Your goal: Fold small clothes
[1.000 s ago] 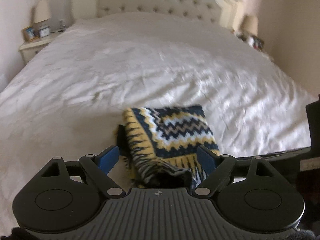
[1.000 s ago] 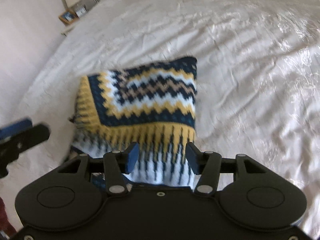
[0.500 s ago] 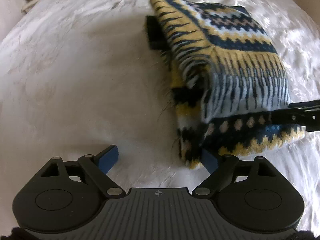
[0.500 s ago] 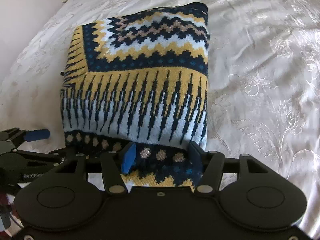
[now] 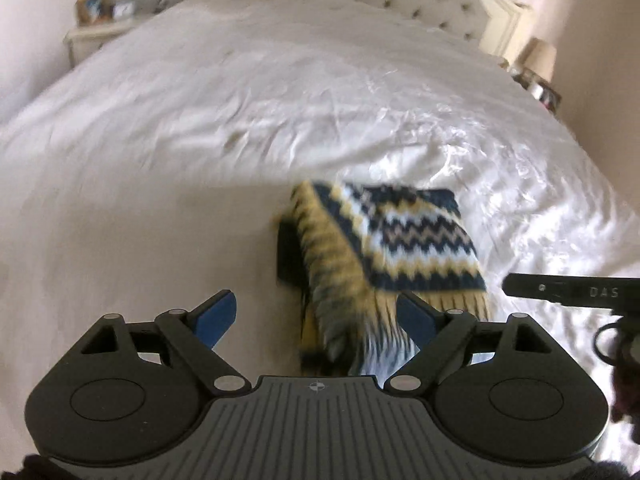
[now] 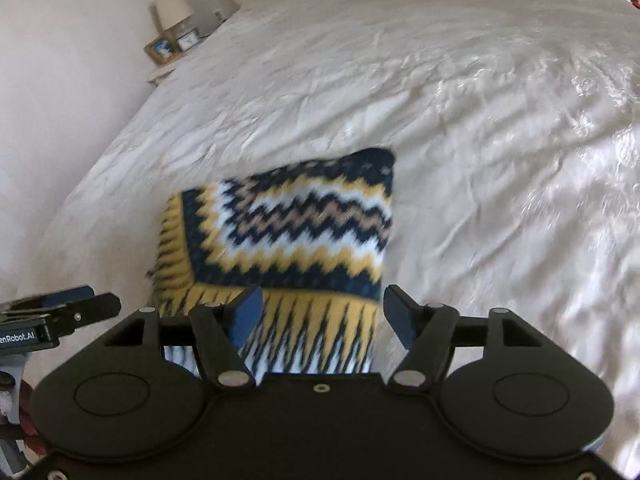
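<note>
Already your knitted zigzag sweater [image 6: 288, 240] lies on the white bedspread [image 6: 480, 120] as a compact rectangular bundle, near the foot of the bed, with at least one layer doubled over another; a dark flap pokes out at its left edge in the left wrist view. Judging from that, the folding looks mostly done, and what may remain is tidying that flap and squaring the edges. Your right claw [image 6: 322, 312] is opening, its blue pads astride the fringe-patterned near edge without pressing on it. Your left claw [image 5: 316, 318] is spread wide; the bundle's near left corner sits between its jaws, not pinched. Blur hides whether the lower layers line up. No other small clothes show on the bed.
</note>
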`<state>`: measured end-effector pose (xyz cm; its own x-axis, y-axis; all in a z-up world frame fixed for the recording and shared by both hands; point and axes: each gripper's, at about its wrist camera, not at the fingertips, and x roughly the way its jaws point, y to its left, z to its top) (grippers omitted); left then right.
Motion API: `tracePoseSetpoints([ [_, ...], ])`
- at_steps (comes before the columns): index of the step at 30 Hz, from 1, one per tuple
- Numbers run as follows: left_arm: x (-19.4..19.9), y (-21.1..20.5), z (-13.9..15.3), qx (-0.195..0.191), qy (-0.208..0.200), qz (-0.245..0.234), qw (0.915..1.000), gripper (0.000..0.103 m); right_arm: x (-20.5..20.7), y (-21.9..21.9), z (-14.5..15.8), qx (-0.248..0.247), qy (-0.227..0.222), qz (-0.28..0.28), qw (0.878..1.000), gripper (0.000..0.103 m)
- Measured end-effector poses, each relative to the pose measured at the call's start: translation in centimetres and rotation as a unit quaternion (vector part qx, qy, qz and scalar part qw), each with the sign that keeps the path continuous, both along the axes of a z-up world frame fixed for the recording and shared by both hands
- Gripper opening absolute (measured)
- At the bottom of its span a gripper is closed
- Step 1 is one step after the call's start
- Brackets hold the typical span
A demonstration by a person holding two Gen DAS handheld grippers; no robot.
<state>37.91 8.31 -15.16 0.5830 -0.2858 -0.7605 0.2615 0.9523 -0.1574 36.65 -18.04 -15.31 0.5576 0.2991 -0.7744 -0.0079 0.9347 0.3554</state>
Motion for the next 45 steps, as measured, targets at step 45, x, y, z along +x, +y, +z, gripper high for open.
tracePoseSetpoints([
  [45,3.3,-0.4,-10.2,-0.161,0.170,-0.041,0.9714,0.102,12.9,-1.5,-10.9,0.184,0.086,0.019,0.979,0.103],
])
